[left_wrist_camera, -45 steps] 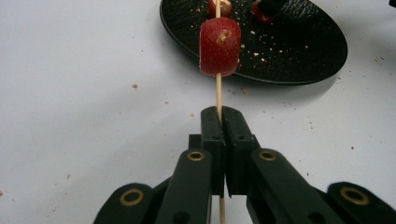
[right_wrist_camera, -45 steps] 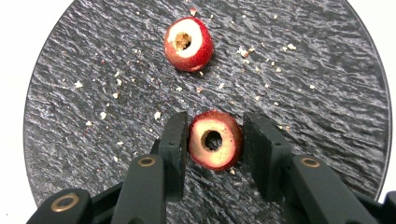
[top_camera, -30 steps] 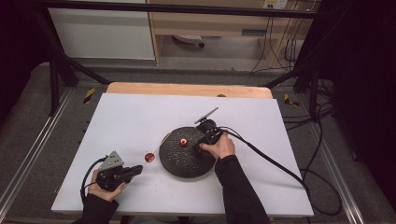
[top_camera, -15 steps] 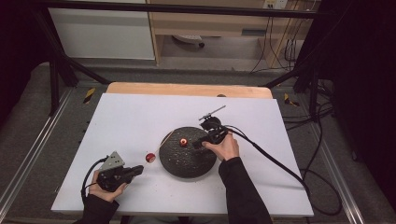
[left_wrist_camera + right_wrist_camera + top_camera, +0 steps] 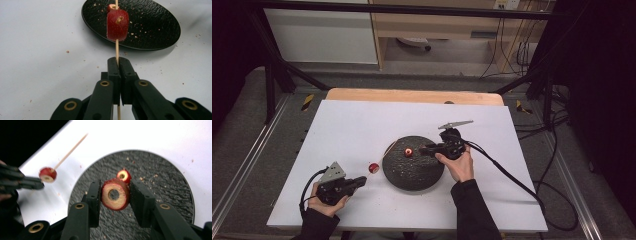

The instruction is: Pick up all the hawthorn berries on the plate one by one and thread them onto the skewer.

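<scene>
Fruit ring (image 5: 115,197), red-skinned with a pale cut face and a round hole, is sitting low in the middle of the right gripper view, pinched between the jaws of the right gripper (image 5: 115,202), one black pad pressing on each side. Behind it, a smaller red piece (image 5: 124,175) is lying on the black plate (image 5: 165,185). In the left gripper view, the left gripper (image 5: 117,65) is clamping its jaws onto a thin wooden skewer (image 5: 116,48), which is running up the frame's centre. Beyond the jaw tips, a red fruit piece (image 5: 117,25) is sitting threaded on the skewer, in front of the plate at upper right.
</scene>
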Available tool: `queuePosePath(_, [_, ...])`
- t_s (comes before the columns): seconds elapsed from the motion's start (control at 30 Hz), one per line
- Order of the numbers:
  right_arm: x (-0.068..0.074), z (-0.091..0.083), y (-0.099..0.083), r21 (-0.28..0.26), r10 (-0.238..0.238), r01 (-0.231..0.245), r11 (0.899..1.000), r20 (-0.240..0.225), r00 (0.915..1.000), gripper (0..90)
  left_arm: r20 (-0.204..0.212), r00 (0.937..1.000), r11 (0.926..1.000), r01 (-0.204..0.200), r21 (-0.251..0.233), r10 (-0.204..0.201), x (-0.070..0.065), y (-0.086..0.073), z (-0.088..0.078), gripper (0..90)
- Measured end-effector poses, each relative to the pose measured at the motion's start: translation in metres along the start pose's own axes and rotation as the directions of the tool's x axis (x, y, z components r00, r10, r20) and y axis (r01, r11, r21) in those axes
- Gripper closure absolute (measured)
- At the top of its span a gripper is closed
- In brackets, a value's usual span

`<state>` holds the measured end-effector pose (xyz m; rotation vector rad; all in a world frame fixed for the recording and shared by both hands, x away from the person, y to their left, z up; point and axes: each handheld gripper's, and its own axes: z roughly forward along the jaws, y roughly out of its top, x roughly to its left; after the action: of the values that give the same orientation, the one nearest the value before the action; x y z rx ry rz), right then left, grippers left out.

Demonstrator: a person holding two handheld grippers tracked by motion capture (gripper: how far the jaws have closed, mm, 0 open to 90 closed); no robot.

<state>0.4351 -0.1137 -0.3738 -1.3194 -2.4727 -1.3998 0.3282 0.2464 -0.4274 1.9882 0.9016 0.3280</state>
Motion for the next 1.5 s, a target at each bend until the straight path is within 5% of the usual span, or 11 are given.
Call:
queuePosePath(0.23, [-0.006, 0.001, -0.015, -0.11, 0.057, -0.061, 0.992, -0.039, 0.9976, 63.0, -0.002, 1.0, 1.0, 0.0, -0.007, 0.0, -0.002, 0.001, 0.0, 87.9])
queuePosePath(0.4, [-0.006, -0.002, -0.021, -0.209, 0.087, -0.097, 0.973, -0.058, 0.9945, 63.0, 0.0, 1.0, 0.9999, -0.005, -0.012, 0.005, -0.004, 0.002, 0.001, 87.9])
queuePosePath(0.6, [-0.004, -0.003, -0.026, -0.307, 0.111, -0.136, 0.942, -0.097, 0.989, 63.0, 0.001, 0.9999, 0.9998, -0.01, -0.015, 0.01, -0.009, 0.004, 0.004, 87.9])
queuePosePath(1.0, [-0.004, -0.005, -0.029, -0.471, 0.16, -0.205, 0.858, -0.134, 0.978, 63.1, 0.008, 0.9998, 0.9994, -0.019, -0.028, 0.019, -0.02, 0.006, 0.011, 87.9])
queuePosePath(1.5, [-0.008, -0.003, -0.026, -0.584, 0.184, -0.237, 0.776, -0.15, 0.9714, 63.1, 0.018, 0.9995, 0.9988, -0.024, -0.043, 0.025, -0.036, 0.015, 0.023, 88.0])
